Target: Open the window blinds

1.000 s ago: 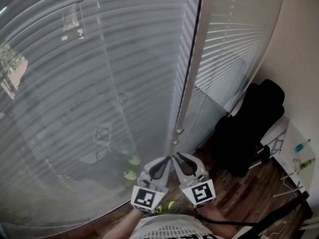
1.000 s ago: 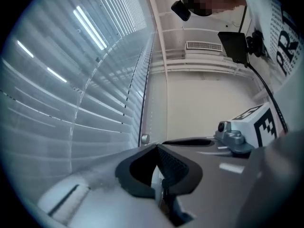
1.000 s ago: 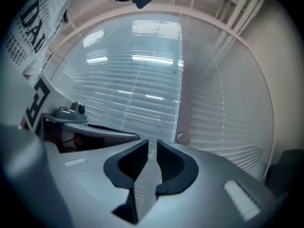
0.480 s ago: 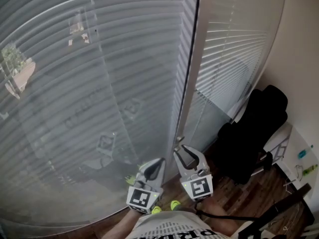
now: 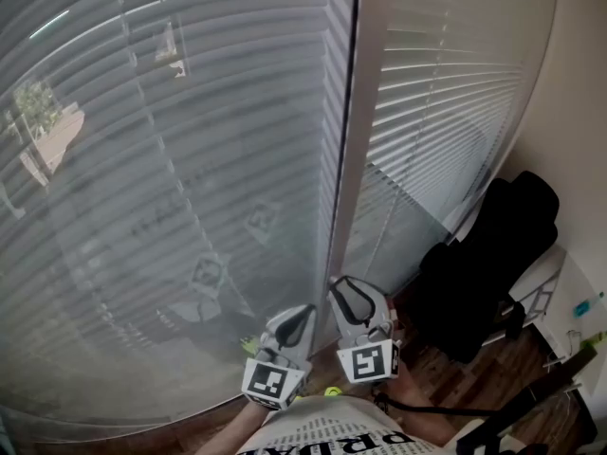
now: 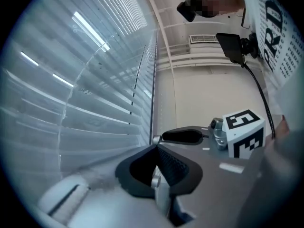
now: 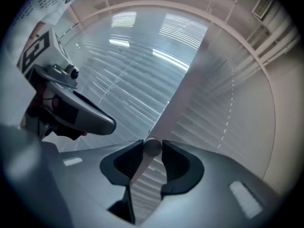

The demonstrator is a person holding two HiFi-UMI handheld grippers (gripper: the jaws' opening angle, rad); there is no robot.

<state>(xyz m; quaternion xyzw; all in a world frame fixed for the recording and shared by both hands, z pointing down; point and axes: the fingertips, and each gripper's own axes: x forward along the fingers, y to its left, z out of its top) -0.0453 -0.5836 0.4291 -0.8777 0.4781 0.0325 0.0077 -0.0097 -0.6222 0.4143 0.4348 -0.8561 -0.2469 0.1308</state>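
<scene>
Grey slatted blinds cover the big left pane, and a second set of blinds covers the right pane. A white window post stands between them. My right gripper reaches level toward the foot of that post. In the right gripper view the round grey end of the blinds' wand sits between the fingertips while the jaws are opening. My left gripper hangs just left of it, shut and empty, its tips meeting close to the left blinds.
A black chair stands at the right on the wooden floor, with a white desk edge beyond it. A beige wall closes the right side. My printed shirt fills the bottom edge.
The right gripper has rolled and its jaws have spread apart around the wand's end. Both grippers have slid a little to the left along the window.
</scene>
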